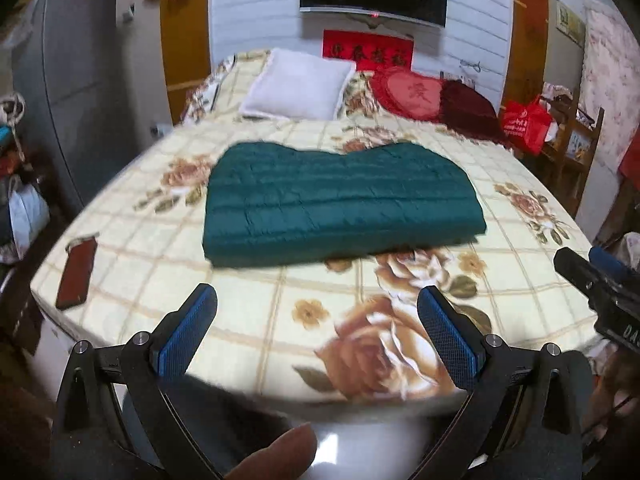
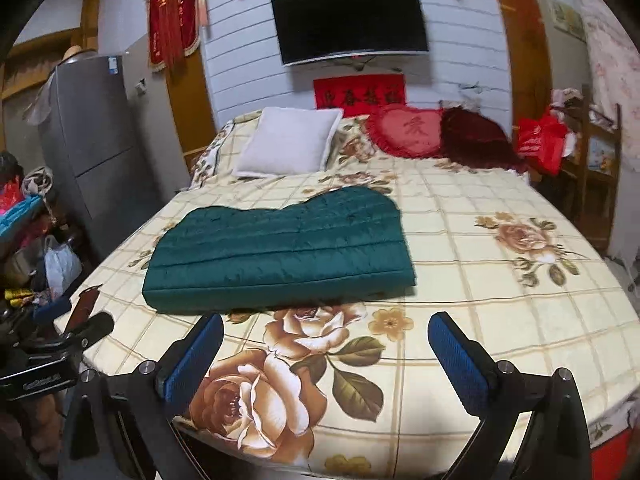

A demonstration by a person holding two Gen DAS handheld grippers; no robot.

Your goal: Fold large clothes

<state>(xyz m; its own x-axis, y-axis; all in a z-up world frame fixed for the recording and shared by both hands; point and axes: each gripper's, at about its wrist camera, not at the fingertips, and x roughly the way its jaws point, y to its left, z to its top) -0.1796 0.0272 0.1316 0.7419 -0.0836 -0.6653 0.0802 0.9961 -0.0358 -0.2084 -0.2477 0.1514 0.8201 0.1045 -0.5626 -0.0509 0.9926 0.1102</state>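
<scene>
A bed (image 1: 248,280) with a cream, rose-printed cover fills most of both views, its foot edge at 6 o'clock. A grey refrigerator (image 2: 96,152) stands beside it at 9 o'clock in the right wrist view, and a dark wall television (image 2: 352,24) hangs at 12 o'clock above a red banner (image 2: 360,94).

The folded green quilted garment (image 1: 340,204) lies flat in the middle of the bed, a thick rectangular bundle with its folded edge toward the foot; in the right wrist view (image 2: 280,252) it sits left of centre, toward 10 o'clock from the fingers. Nothing touches it.

Beyond it, at 12 o'clock, a white pillow (image 1: 296,84) leans at the head of the bed, with a red heart-shaped cushion (image 1: 408,92) at 1 o'clock and a dark red cushion (image 1: 468,110) just beside that. A red bag (image 1: 524,120) sits off the bed at 2 o'clock.

The left gripper (image 1: 316,320) hovers over the foot of the bed, its blue-padded fingers spread wide with only the cover between them. The right gripper (image 2: 326,344) is likewise spread wide and empty, apart from the garment.

A dark red phone (image 1: 78,272) lies near the bed's corner at 8 o'clock. A fingertip (image 1: 276,456) shows at 6 o'clock in the left wrist view.
</scene>
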